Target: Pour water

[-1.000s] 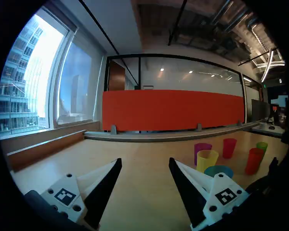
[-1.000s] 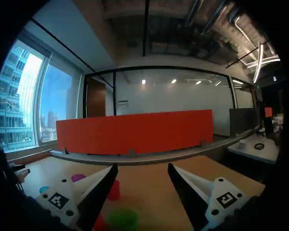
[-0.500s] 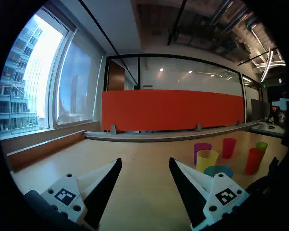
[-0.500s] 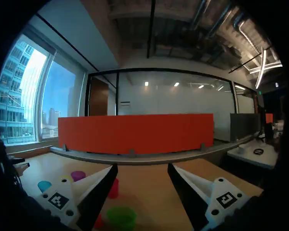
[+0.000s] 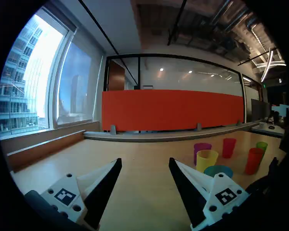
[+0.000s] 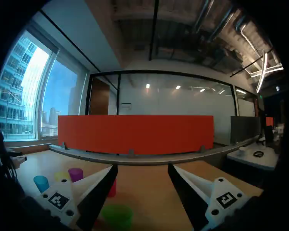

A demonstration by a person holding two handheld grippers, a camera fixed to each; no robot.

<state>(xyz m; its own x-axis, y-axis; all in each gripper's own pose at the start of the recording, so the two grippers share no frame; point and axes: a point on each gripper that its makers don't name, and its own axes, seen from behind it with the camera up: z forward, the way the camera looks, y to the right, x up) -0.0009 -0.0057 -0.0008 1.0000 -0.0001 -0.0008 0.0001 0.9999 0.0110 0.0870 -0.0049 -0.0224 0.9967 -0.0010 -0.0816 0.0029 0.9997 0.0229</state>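
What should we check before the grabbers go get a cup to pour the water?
1. Is the left gripper open and empty: ok.
2. Is the right gripper open and empty: ok.
3. Do the yellow cup and orange cup stand upright on the table: ok.
4. Is there water in any cup: cannot tell.
5. Is a cup held ready to pour: not ok, neither gripper holds one.
6. Is the green cup close ahead of the right gripper: ok.
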